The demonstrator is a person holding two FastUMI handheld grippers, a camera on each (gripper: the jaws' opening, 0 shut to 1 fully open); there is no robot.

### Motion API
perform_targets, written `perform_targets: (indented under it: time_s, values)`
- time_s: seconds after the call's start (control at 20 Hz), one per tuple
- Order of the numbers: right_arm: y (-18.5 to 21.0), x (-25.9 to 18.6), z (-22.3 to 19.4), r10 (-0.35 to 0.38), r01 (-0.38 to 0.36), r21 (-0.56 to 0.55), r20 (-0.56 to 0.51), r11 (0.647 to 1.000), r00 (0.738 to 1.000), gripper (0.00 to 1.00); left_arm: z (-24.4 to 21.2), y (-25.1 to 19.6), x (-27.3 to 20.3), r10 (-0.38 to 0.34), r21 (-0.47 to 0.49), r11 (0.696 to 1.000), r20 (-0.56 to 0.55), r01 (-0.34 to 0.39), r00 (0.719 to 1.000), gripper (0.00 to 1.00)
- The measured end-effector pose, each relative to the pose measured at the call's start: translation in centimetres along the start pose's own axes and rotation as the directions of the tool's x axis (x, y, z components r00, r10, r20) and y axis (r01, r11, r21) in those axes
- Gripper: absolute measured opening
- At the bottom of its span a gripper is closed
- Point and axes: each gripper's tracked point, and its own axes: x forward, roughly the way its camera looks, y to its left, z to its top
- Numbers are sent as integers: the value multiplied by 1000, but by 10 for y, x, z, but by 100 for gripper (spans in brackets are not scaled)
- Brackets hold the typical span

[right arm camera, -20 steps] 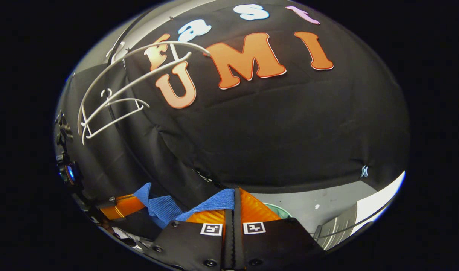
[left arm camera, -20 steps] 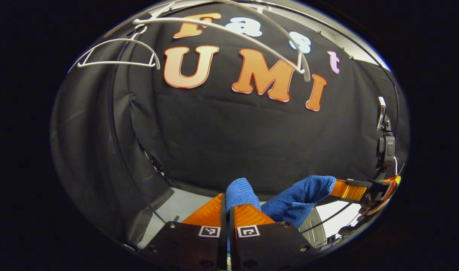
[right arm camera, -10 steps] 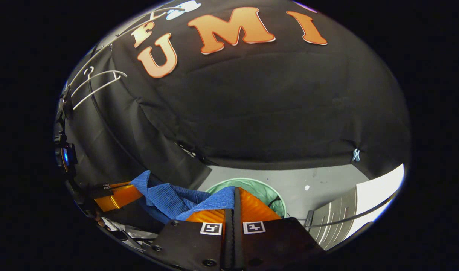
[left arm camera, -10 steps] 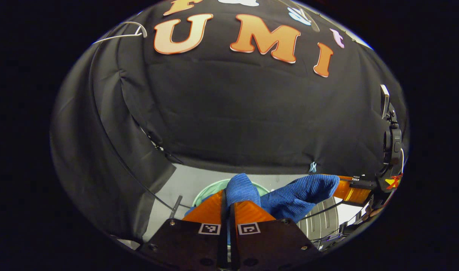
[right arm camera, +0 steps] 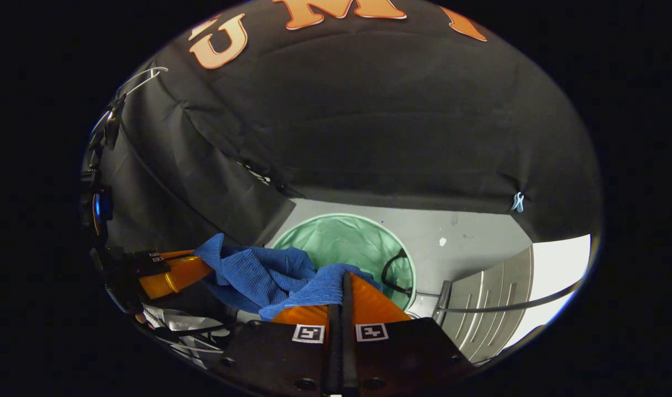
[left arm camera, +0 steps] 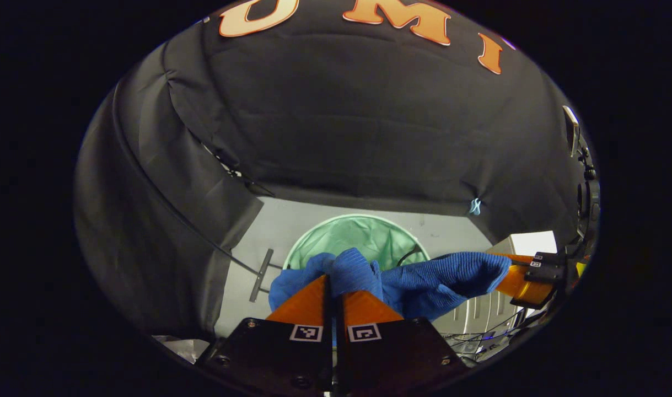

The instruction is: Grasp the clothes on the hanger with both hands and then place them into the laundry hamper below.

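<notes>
Now both grippers pinch the blue ribbed knit garment (left arm camera: 424,281), the left gripper (left arm camera: 333,284) at one edge, the right gripper (right arm camera: 344,281) at the other; it hangs between them above the round green mesh hamper (right arm camera: 341,242). Better to centre both over the opening and lower together before releasing.

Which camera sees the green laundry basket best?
The right gripper view: the basket shows most of its round rim and inside, with the blue cloth covering only its near edge. In the left gripper view the basket sits farther off, its lower half behind the cloth.
</notes>
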Motion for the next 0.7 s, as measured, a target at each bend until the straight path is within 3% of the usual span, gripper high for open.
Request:
perform_targets:
  time_s: [0.45, 0.5, 0.55, 0.7]
  values:
    - [-15, 17, -44, -72, 71, -10, -126, 997, 989, 8, -45, -8, -8, -39, -54, 998, -201, 29, 979, 5]
    - [-15, 17, -46, -78, 78, -6, -131, 997, 988, 8, -47, -9, -9, -43, -60, 998, -201, 32, 979, 21]
    - [-16, 15, -47, -81, 81, -4, -138, 997, 987, 8, -48, -10, -8, -46, -71, 997, -201, 32, 978, 17]
    - [-11, 10, -48, -66, 70, 18, -148, 997, 987, 10, -50, -9, -10, -44, -95, 995, -202, 25, 978, 54]
